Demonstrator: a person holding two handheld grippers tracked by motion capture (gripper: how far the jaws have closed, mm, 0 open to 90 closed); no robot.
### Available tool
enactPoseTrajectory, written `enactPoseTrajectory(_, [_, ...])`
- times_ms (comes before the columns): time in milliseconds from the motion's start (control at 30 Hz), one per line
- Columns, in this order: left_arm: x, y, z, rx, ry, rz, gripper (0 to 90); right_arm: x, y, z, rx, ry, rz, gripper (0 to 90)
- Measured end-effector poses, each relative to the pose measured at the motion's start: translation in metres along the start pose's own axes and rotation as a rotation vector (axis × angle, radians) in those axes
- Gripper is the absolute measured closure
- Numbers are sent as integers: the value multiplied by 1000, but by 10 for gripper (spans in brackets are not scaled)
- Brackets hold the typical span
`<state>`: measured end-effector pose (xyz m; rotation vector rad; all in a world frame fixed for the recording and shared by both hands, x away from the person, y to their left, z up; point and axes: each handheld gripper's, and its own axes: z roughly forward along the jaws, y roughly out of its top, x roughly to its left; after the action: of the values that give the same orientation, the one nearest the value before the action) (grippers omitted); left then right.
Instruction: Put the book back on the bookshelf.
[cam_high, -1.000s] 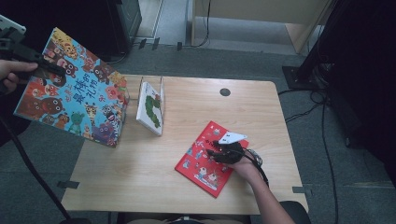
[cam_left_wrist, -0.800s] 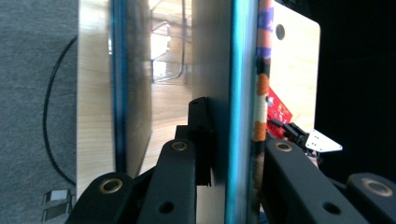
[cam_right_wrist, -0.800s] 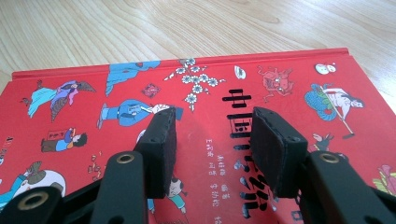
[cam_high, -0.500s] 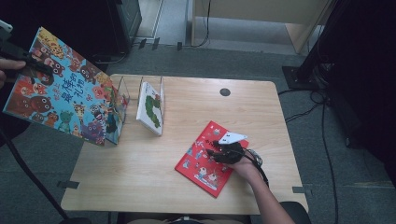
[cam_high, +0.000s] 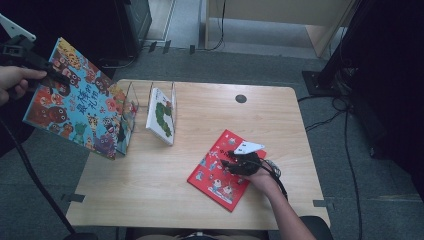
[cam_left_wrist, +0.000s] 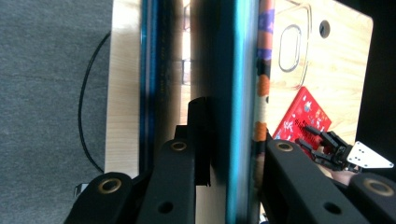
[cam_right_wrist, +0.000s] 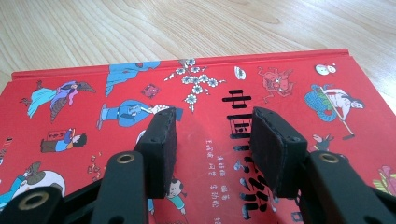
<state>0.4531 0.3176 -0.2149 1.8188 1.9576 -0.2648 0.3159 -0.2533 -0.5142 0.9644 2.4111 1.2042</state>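
My left gripper (cam_high: 50, 75) is shut on the top corner of a large blue picture book (cam_high: 80, 107), holding it tilted in the air off the table's left edge. In the left gripper view the book's teal edge (cam_left_wrist: 240, 70) runs between the jaws of that gripper (cam_left_wrist: 233, 135). A red picture book (cam_high: 215, 170) lies flat on the table at the front right. My right gripper (cam_high: 235, 160) rests on the red cover (cam_right_wrist: 280, 74). Its jaws (cam_right_wrist: 212, 116) stand open with nothing between them.
A clear divider rack (cam_high: 132, 100) stands on the wooden table (cam_high: 150, 190) at the back left, with a white book with a green caterpillar (cam_high: 161, 116) leaning in it. A round hole (cam_high: 241, 98) sits near the far edge. Cables trail over the grey floor.
The blue book has swung left, then come back right and sunk a little in my left gripper, close to the rack. The right gripper and red book have stayed still.
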Motion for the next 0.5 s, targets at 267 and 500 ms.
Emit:
enactPoseTrajectory(267, [-4,3,27,37,17,20,798,0,0,0,4,1,0,515])
enactPoseTrajectory(500, [-7,5,44,54,36,28,787,0,1,0,5,0,-1,515])
